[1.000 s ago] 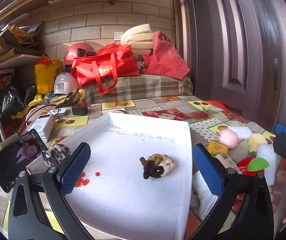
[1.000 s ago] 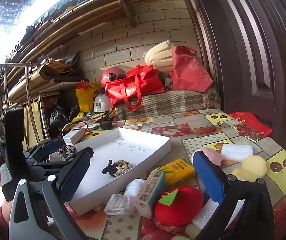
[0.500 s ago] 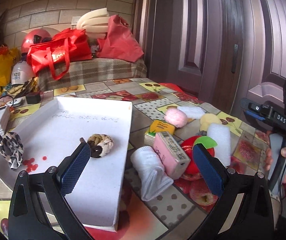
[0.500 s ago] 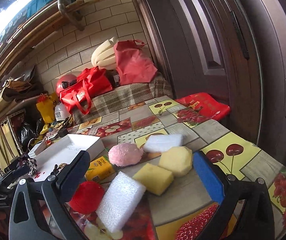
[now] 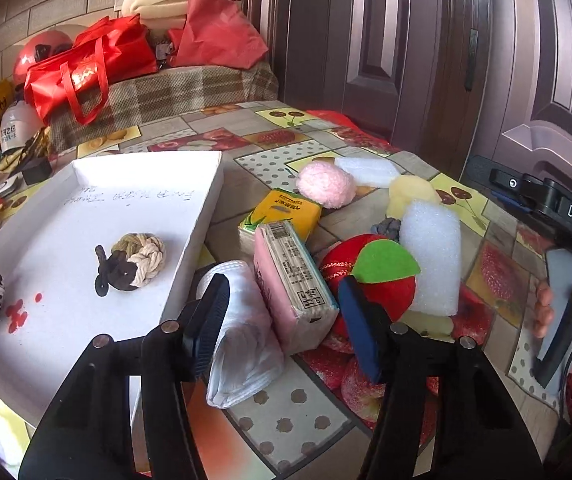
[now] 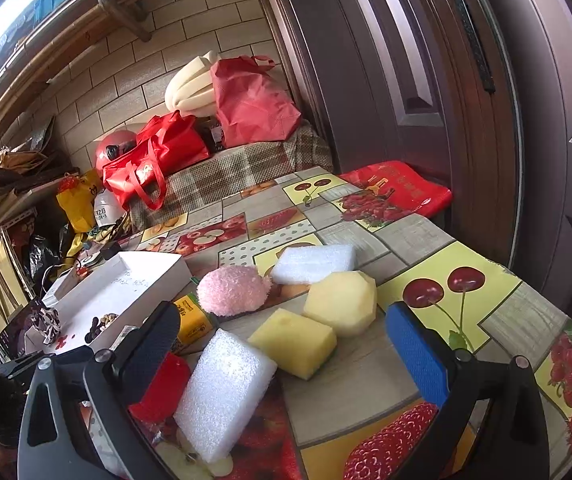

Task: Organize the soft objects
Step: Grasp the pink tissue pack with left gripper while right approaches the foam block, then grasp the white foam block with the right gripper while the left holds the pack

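On the fruit-print tablecloth (image 6: 437, 240), beside the white tray (image 5: 210, 196): a heap of soft things. Left gripper (image 5: 286, 316) half spread, jaws just closing in, straddling a rolled white cloth (image 5: 246, 340) and a pink tissue pack (image 5: 293, 280), pads apparently clear of both. Right gripper (image 6: 286, 344) spread wide, holding nothing, above a white foam block (image 6: 226, 392) and a yellow sponge (image 6: 293, 342). In the tray, a braided knot (image 5: 134, 260). Past the sponge, a pink puff (image 6: 232, 290).
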`<move>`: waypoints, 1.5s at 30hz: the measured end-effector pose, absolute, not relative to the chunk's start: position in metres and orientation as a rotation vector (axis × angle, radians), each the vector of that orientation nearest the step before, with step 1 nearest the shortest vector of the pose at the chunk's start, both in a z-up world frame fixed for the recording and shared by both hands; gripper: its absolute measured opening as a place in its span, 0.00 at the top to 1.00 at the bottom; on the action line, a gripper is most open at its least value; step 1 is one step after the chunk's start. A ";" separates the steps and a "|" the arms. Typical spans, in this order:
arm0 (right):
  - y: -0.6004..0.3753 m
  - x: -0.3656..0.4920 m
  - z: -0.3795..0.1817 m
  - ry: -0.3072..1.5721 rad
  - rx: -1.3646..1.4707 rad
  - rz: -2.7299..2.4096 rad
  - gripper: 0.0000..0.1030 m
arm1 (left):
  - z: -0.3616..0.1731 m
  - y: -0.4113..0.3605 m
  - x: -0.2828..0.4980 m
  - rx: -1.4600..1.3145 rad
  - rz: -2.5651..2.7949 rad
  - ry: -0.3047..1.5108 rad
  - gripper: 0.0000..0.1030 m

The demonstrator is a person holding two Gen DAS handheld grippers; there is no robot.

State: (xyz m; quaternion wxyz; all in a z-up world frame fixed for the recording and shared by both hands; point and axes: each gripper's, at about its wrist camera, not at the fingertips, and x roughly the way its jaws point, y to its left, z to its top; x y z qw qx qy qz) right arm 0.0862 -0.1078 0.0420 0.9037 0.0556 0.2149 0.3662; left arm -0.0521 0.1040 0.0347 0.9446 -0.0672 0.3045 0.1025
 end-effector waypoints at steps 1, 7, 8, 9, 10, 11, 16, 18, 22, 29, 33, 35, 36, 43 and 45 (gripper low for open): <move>-0.108 0.086 0.042 0.445 0.114 0.758 0.00 | 0.034 0.102 -0.050 -0.134 0.204 0.627 0.45; -0.105 0.088 0.040 0.461 0.105 0.759 0.00 | 0.030 0.091 -0.034 -0.087 0.249 0.668 0.49; -0.105 0.088 0.041 0.459 0.106 0.759 0.00 | 0.030 0.093 -0.033 -0.092 0.249 0.672 0.59; -0.105 0.087 0.041 0.457 0.106 0.759 0.00 | 0.028 0.093 -0.031 -0.093 0.246 0.681 0.65; -0.105 0.088 0.041 0.457 0.106 0.759 0.00 | 0.028 0.092 -0.029 -0.087 0.245 0.688 0.65; -0.105 0.088 0.041 0.458 0.105 0.759 0.00 | 0.028 0.091 -0.029 -0.079 0.246 0.687 0.65; -0.104 0.087 0.042 0.465 0.094 0.757 0.00 | 0.026 0.090 -0.026 -0.068 0.256 0.705 0.65; -0.104 0.087 0.042 0.462 0.094 0.756 0.00 | 0.027 0.092 -0.027 -0.080 0.249 0.698 0.66; -0.103 0.087 0.042 0.466 0.094 0.757 0.00 | 0.028 0.090 -0.028 -0.074 0.223 0.687 0.75; -0.103 0.087 0.043 0.465 0.099 0.758 0.00 | 0.038 0.086 -0.043 -0.068 0.216 0.598 0.76; -0.113 0.092 0.044 0.466 0.160 0.770 0.00 | 0.046 0.089 -0.057 -0.090 0.219 0.517 0.76; -0.121 0.097 0.040 0.507 0.203 0.787 0.00 | 0.050 0.089 -0.064 -0.092 0.211 0.476 0.76; -0.123 0.099 0.037 0.540 0.215 0.804 0.00 | 0.051 0.089 -0.066 -0.090 0.211 0.459 0.76; -0.104 0.079 0.028 0.685 0.067 0.933 0.03 | 0.056 0.086 -0.072 -0.069 0.200 0.422 0.76; -0.093 0.077 0.020 0.750 0.047 0.963 0.18 | 0.056 0.087 -0.073 -0.074 0.201 0.419 0.76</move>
